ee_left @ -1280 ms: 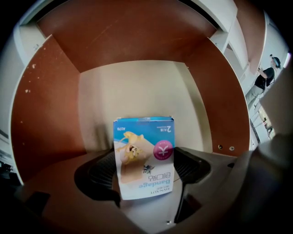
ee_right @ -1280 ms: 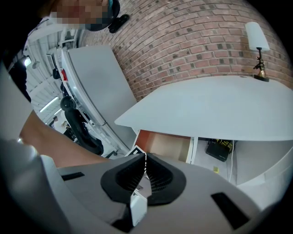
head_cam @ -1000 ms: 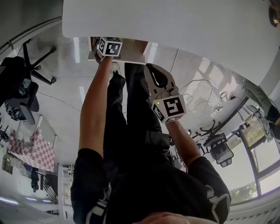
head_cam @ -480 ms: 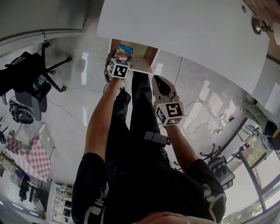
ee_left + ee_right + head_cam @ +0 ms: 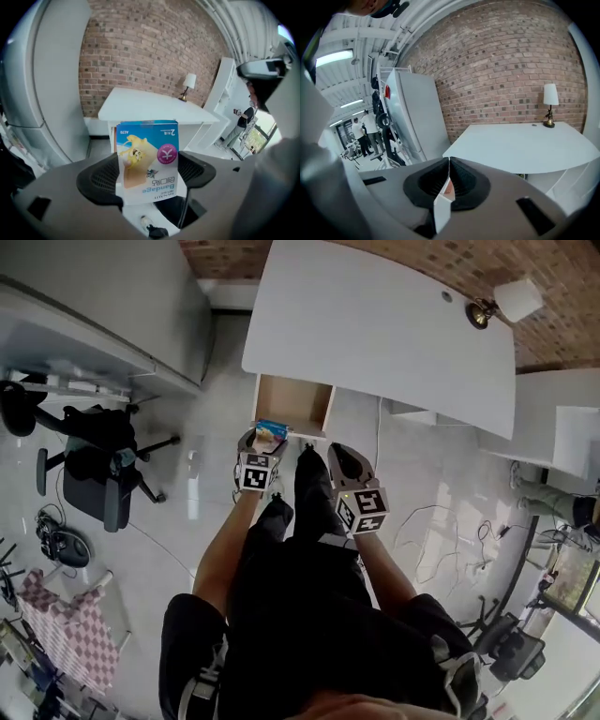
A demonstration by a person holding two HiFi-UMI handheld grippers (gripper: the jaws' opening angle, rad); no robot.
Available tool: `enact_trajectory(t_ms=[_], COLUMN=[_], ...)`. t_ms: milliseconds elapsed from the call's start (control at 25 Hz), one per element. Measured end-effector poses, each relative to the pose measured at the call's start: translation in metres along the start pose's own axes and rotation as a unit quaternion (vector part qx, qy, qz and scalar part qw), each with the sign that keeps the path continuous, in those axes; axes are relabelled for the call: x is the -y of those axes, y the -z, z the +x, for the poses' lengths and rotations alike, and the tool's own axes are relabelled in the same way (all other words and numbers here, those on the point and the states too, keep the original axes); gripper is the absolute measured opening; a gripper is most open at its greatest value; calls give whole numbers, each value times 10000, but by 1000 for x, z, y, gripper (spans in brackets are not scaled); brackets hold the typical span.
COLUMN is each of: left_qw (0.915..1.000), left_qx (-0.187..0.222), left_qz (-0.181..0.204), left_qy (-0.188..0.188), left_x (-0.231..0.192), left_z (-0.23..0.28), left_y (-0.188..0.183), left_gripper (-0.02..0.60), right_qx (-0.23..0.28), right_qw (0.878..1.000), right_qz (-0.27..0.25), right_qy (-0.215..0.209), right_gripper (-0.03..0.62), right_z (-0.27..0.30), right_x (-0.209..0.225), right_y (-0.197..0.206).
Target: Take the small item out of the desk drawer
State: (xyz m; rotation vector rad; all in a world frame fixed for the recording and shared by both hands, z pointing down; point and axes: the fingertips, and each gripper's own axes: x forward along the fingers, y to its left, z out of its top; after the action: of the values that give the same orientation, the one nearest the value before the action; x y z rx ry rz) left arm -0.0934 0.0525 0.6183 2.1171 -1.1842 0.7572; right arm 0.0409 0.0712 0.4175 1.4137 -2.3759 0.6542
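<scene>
A small blue and white bandage box (image 5: pixel 146 154) stands upright between the jaws of my left gripper (image 5: pixel 148 171), which is shut on it. In the head view the left gripper (image 5: pixel 263 440) holds the box (image 5: pixel 271 433) just in front of the open wooden drawer (image 5: pixel 324 412) under the white desk (image 5: pixel 375 324). My right gripper (image 5: pixel 340 458) hangs beside it, to the right, apart from the drawer. Its jaws are pressed together (image 5: pixel 449 180), with a thin white sliver at their seam that I cannot identify.
A table lamp (image 5: pixel 502 304) stands at the desk's far right corner by the brick wall. A grey cabinet (image 5: pixel 103 306) and a black office chair (image 5: pixel 101 470) are to the left. White shelving (image 5: pixel 562 437) is on the right. The person's legs stand below the drawer.
The left gripper has come back out of the drawer toward the person with the bandage box in it. The head view has pulled back, so the whole desk shows.
</scene>
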Motion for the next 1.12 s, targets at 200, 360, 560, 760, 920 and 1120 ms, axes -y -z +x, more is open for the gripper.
enact_trajectory(t_ms=[200, 360, 560, 760, 920, 1120], left_qw=[9887, 9747, 9572, 9504, 9529, 9527], left_qx=[1491, 2231, 2880, 3075, 2997, 3006], left_qz=[138, 146, 225, 364, 318, 284], left_qy=[53, -58, -176, -286, -352, -340], left_x=[39, 60, 82, 115, 132, 152], left_z=[-118, -200, -280, -307, -299, -288], left_y=[-78, -119, -156, -169, -165, -167], left_gripper=[387, 387, 387, 387, 388, 387], right_qx=[508, 726, 930, 1036, 1113, 1197], right_qw=[9986, 9969, 9945, 9928, 9916, 9896], right_qz=[-168, -280, -411, -459, -479, -597], right_qy=[44, -66, -263, -389, -462, -526], right_gripper=[29, 29, 29, 29, 29, 29], right_z=[-52, -77, -96, -112, -119, -125], right_x=[-28, -49, -62, -56, -48, -34], right_y=[-42, -63, -76, -80, -85, -89])
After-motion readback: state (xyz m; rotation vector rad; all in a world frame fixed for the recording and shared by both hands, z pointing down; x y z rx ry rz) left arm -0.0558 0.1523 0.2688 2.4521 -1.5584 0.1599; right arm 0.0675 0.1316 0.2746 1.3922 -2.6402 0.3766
